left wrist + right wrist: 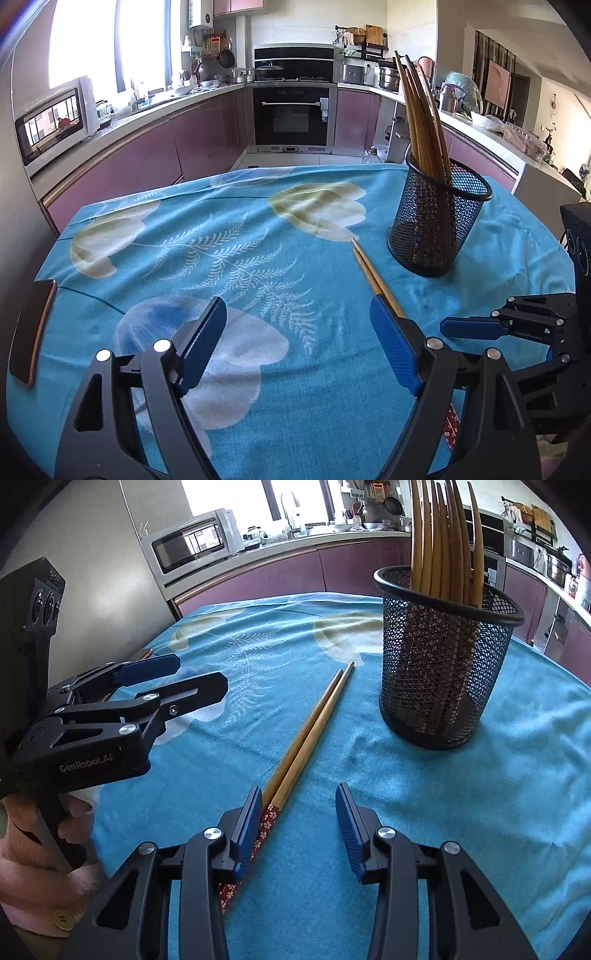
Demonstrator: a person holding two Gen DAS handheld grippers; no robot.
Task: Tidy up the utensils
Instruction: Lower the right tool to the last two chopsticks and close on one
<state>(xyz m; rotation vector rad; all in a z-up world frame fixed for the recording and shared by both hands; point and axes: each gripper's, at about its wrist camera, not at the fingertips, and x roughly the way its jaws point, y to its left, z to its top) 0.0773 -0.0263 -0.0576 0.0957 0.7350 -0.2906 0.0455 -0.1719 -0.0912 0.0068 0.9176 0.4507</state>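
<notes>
A pair of wooden chopsticks with red flowered ends lies on the blue flowered tablecloth. It also shows in the left wrist view. A black mesh holder stands upright to its right with several chopsticks in it; it shows in the left wrist view too. My right gripper is open and empty just above the cloth, its left finger over the chopsticks' red ends. My left gripper is open and empty, left of the chopsticks. It appears in the right wrist view.
A dark phone lies at the table's left edge. Beyond the table are purple kitchen cabinets, an oven and a microwave. The cloth covers the table.
</notes>
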